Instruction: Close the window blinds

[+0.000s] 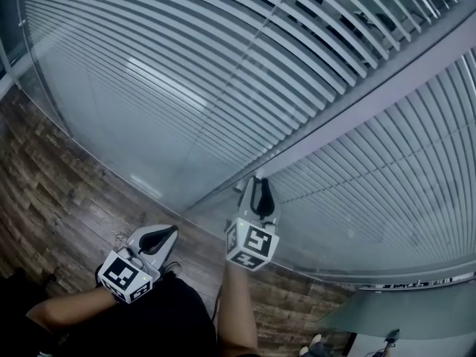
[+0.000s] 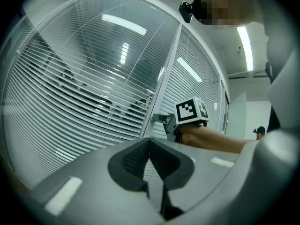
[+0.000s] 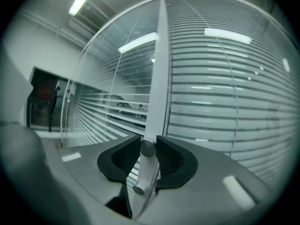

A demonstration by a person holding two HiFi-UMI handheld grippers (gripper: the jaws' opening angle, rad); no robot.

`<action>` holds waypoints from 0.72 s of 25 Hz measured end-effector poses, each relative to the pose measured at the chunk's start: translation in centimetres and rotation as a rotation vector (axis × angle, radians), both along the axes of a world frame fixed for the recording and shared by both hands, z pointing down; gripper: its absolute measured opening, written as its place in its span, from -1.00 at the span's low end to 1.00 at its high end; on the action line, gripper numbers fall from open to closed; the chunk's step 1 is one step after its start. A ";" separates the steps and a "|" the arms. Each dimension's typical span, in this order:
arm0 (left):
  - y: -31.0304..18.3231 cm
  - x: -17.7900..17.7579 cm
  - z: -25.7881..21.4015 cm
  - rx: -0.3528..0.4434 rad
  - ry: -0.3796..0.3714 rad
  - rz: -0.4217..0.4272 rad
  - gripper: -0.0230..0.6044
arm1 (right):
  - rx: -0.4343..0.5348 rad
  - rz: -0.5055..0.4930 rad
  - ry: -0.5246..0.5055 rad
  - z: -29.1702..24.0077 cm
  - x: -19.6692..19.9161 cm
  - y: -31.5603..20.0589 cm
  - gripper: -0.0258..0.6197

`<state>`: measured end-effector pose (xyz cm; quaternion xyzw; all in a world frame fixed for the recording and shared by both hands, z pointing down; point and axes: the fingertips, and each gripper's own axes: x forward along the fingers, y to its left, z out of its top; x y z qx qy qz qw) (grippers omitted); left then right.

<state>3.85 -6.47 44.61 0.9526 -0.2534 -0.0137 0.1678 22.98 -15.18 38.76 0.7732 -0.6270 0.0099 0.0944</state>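
Horizontal slat blinds [image 1: 186, 88] hang behind glass on both sides of a grey upright frame post [image 1: 372, 88]. My right gripper [image 1: 259, 181] points at this post, and in the right gripper view its jaws [image 3: 147, 138] are shut on a small round metal knob [image 3: 147, 147] with a short rod [image 3: 139, 186] below it. The slats [image 3: 220, 93] right of the post lie nearly flat to the glass; those on the left [image 2: 70, 93] show gaps. My left gripper [image 1: 172, 230] hangs lower and to the left, away from the glass, shut and empty [image 2: 150, 142].
A wood-patterned floor [image 1: 59, 199] runs along the foot of the glass wall. Ceiling lights reflect in the panes [image 2: 124, 25]. A distant person [image 2: 260, 131] stands at the far right, and a dark doorway [image 3: 42, 102] lies to the left.
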 end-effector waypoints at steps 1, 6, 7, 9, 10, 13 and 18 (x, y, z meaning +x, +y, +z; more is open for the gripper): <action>0.1 -0.1 0.1 -0.001 0.000 0.000 -0.92 | -0.039 -0.014 0.089 0.1 -0.4 0.0 -0.59; 0.6 0.3 0.5 0.001 0.001 0.015 -0.92 | -0.303 -0.124 0.674 1.2 -1.5 -0.1 -0.60; 0.8 0.3 0.6 0.001 0.004 0.018 -0.92 | -0.353 -0.144 0.754 1.4 -1.7 -0.1 -0.59; 1.1 0.2 0.4 -0.001 0.012 0.023 -0.92 | -0.407 -0.153 0.810 1.3 -2.3 0.0 -0.59; 1.2 0.2 0.2 0.000 0.016 0.028 -0.92 | -0.402 -0.142 0.793 1.1 -2.4 0.0 -0.58; 1.3 0.8 -0.5 0.017 0.018 0.042 -0.92 | -0.229 -0.093 0.430 0.5 -1.5 0.2 -0.57; 0.6 0.6 0.1 -0.007 0.009 0.039 -0.92 | 0.019 -0.020 -0.244 1.2 0.7 0.4 -0.52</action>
